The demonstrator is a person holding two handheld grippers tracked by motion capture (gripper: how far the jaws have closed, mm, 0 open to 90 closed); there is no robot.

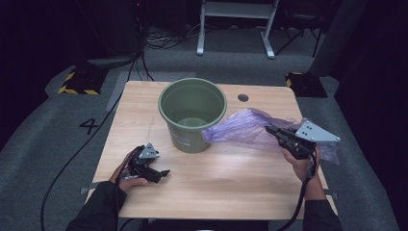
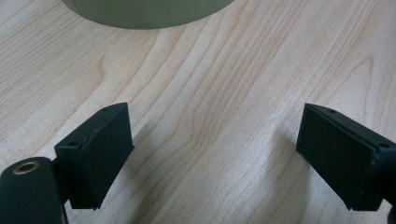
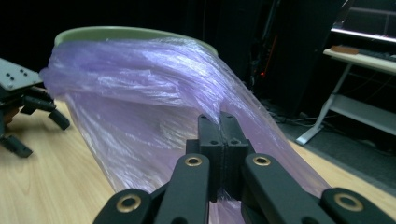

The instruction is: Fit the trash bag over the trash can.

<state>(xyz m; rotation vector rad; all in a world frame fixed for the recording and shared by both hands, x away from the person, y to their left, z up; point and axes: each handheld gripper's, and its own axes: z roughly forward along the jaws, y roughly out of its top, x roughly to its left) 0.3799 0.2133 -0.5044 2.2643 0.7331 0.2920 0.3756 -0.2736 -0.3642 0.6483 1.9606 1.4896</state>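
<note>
At a wooden table [image 1: 216, 178], the right gripper [image 1: 272, 130] pinches a thin purple plastic bag [image 1: 245, 127] between fully closed jaws, the film stretching from its tips to the side of a green bucket [image 1: 192, 115] standing mid-table. The left gripper [image 1: 163, 173] rests near the table's front left, jaws wide apart and empty, the bucket's base just ahead of it.

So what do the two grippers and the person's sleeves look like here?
Both grippers, left and right, are black, each topped by a grey three-cornered plate and trailing a black cable. The left's flat rectangular pads are black; brass-coloured rivets mark the right's linkage. Both sleeves are dark.
</note>
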